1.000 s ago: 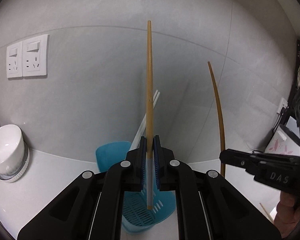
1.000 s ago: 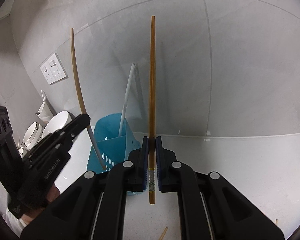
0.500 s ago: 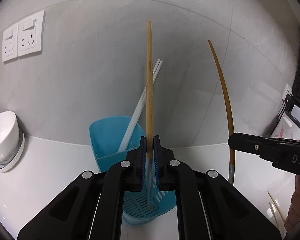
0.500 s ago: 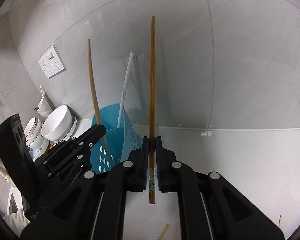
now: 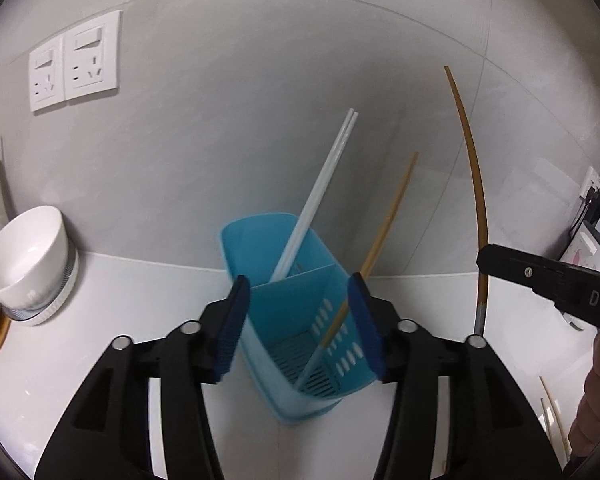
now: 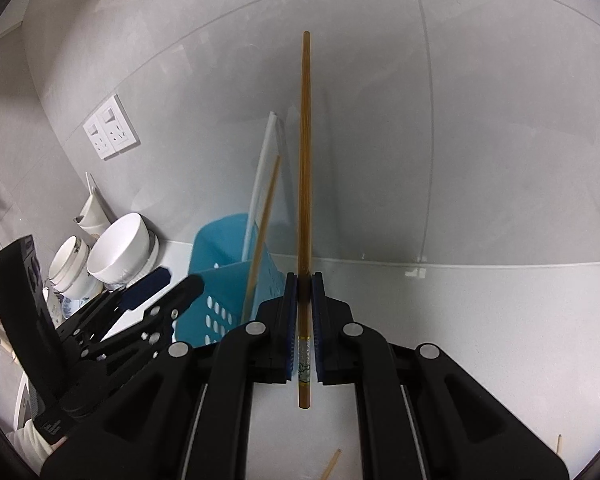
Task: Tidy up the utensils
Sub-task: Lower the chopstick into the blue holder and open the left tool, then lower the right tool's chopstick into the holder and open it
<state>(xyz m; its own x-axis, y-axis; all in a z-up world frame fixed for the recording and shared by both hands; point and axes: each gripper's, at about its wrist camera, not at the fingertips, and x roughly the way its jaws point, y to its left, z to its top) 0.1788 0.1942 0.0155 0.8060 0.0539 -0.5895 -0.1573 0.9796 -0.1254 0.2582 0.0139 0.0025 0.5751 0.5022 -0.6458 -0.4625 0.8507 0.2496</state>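
Observation:
A blue plastic utensil holder (image 5: 284, 308) stands on the white counter against the grey wall. My left gripper (image 5: 298, 280) hangs just above its rim with its jaws opening and nothing pressed between the pads. A light wooden chopstick (image 5: 388, 216) leans in the near compartment, free of the pads. A white chopstick pair (image 5: 320, 196) leans in the far compartment. My right gripper (image 6: 305, 280) is shut on a darker brown chopstick (image 6: 305, 160), held upright to the right of the holder (image 6: 216, 248). The left gripper (image 6: 172, 280) shows there with its jaws apart.
White bowls (image 5: 28, 256) are stacked at the left by the wall, and a double wall socket (image 5: 74, 66) sits above them. Loose chopsticks (image 5: 552, 412) lie on the counter at the right. A person's hand (image 5: 596, 392) holds the right gripper.
The left gripper's jaws have come apart and let go of the light wooden chopstick, which now leans in the blue holder. That gripper tipped down toward the holder. The right gripper has kept still.

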